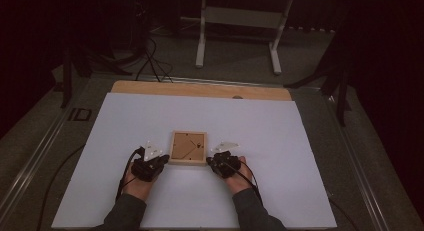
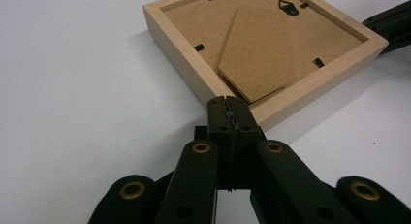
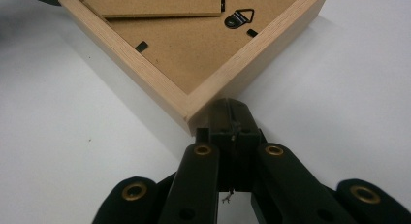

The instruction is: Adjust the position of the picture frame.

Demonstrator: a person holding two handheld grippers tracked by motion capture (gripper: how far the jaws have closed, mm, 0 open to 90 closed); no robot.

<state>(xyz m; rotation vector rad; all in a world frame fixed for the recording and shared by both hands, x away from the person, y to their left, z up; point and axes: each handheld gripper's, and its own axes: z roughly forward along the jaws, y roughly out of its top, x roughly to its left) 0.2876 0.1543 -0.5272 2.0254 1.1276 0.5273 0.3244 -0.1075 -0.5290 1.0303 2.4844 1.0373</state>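
A small square wooden picture frame [image 1: 188, 147] lies face down on the white sheet, its brown backing board, fold-out stand and metal hanger showing. My left gripper [image 1: 163, 158] rests at the frame's near left corner, jaws shut, empty. In the left gripper view the shut tips [image 2: 228, 104] sit right at the frame [image 2: 261, 44] edge. My right gripper [image 1: 212, 159] rests at the near right corner, also shut and empty. In the right gripper view its tips [image 3: 231, 107] sit just at the corner of the frame [image 3: 194, 54].
The white sheet [image 1: 250, 136] covers a wooden tabletop [image 1: 200, 89] with bare room all around the frame. Beyond the far edge stand a white table base [image 1: 240, 31], dark stands and floor cables [image 1: 150, 61].
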